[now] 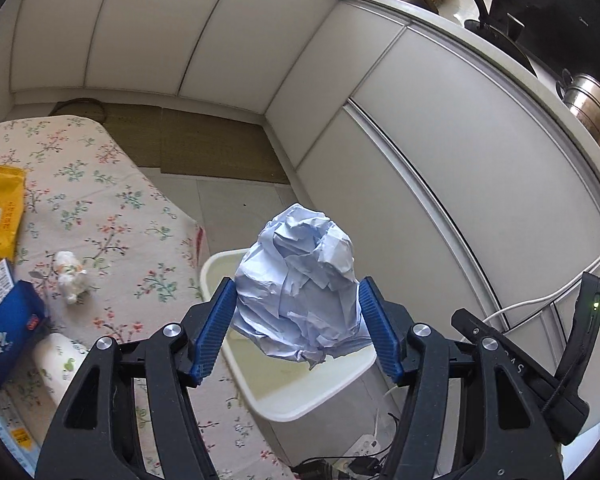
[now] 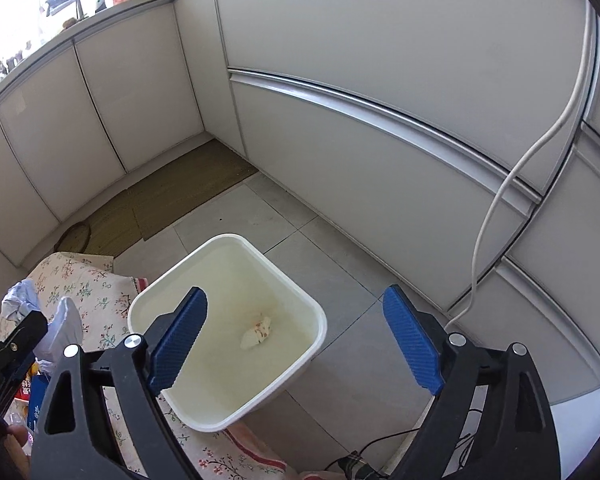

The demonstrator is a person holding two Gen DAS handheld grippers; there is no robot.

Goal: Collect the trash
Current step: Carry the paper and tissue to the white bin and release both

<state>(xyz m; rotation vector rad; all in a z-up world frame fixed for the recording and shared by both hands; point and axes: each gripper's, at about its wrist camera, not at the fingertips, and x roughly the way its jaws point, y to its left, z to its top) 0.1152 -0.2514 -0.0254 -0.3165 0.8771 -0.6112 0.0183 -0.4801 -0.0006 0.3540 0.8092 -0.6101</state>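
White kitchen cabinets curve around a grey tiled floor with a brown mat in the corner. Held up over the white bin, a crumpled blue paper ball is clamped between the blue pads of the left gripper, both pads pressing its sides; in the right wrist view the same ball shows at the left edge, above the cloth. That bin stands on the floor just beside the table's floral cloth, its rim touching or nearly touching the cloth's edge, and one small white wad with reddish marks lies at its bottom. Above the bin the right gripper hangs with its jaws spread wide and nothing between them. On the cloth, near its left edge, lie a white tissue wad, a yellow wrapper, a blue box and a white roll at the near edge. A white cable runs down the cabinet front at right to dark cords on the floor. On the counter above sit a steel pot and a dark pan
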